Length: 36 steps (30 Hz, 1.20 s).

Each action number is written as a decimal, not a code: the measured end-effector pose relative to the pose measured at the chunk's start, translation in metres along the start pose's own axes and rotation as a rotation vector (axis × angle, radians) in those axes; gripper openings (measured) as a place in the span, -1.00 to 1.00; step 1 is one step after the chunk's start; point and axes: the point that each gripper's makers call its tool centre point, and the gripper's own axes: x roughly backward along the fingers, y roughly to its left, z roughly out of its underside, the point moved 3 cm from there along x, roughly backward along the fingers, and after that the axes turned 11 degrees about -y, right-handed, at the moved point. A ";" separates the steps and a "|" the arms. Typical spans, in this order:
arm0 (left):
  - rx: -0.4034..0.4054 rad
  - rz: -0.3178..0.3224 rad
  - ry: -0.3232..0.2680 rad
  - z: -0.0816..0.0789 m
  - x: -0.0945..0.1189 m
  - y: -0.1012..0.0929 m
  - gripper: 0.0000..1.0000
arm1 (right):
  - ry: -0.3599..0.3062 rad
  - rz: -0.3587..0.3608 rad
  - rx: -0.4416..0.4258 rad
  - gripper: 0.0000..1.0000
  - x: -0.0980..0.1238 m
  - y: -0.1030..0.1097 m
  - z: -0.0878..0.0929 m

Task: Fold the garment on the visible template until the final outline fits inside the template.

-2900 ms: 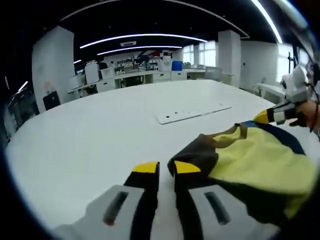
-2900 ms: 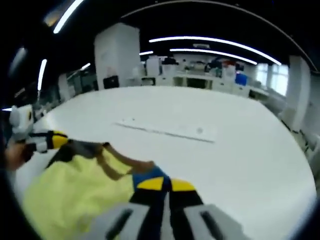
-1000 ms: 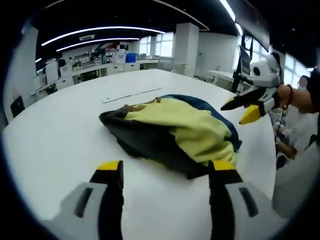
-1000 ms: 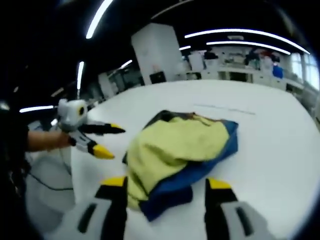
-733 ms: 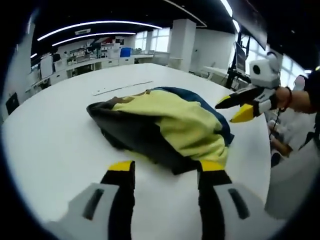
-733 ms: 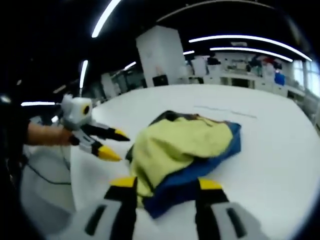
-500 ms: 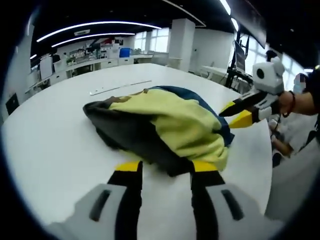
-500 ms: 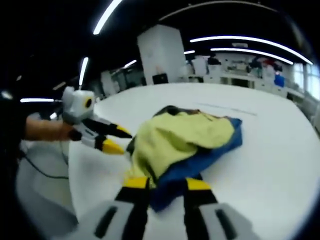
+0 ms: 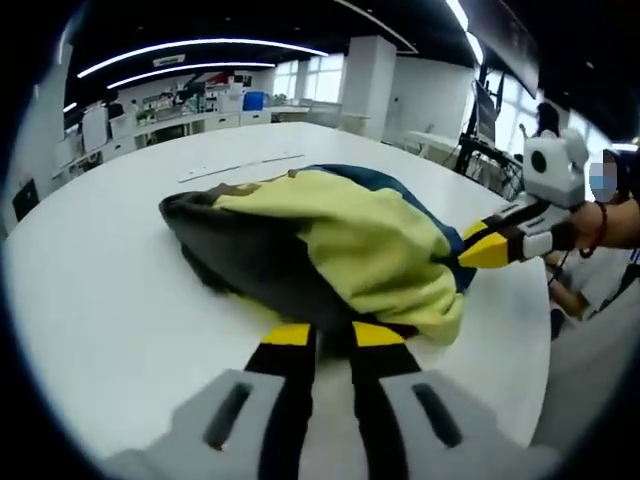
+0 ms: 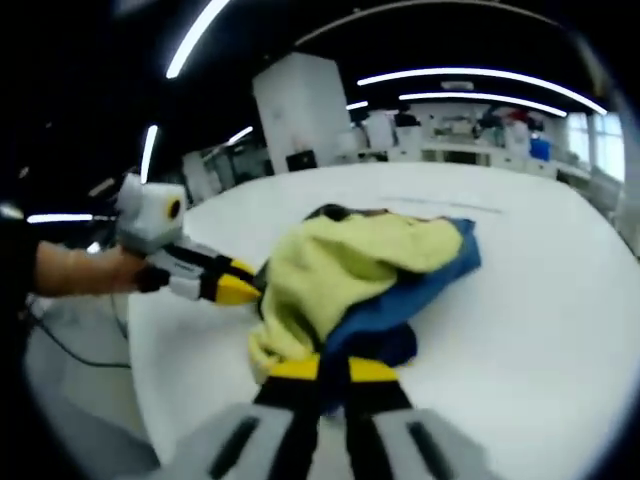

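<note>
Here, both hand-held grippers, left (image 9: pixel 330 334) and right (image 10: pixel 332 369), clenched on opposite near edges of the bunched garment (image 9: pixel 330 235).

Bright, even light falls from long ceiling strips (image 9: pixel 190 50) and windows (image 9: pixel 310 85) behind the table (image 9: pixel 100 300) — its white top glares, shadows faint. Fisheye bends every edge; the right gripper view is softer, blurred toward its borders.

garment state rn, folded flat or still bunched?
Bunched. The garment sits in a rumpled mound on the white table, yellow lining over dark and blue layers, with the left gripper and right gripper closed on its near edges.
</note>
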 end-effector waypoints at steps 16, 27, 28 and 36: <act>0.009 -0.058 -0.104 -0.032 0.023 0.012 -1.00 | -0.074 0.057 -0.017 -1.00 0.017 -0.004 -0.031; 0.034 -0.147 -0.130 -0.041 0.059 0.038 -1.00 | -0.046 0.082 -0.019 -1.00 0.037 -0.020 -0.042; 0.033 -0.156 -0.125 -0.040 0.061 0.040 -1.00 | -0.027 0.105 -0.036 -1.00 0.040 -0.024 -0.038; 0.019 -0.214 -0.063 -0.028 0.080 0.058 -1.00 | 0.005 0.186 -0.135 -1.00 0.050 -0.049 -0.031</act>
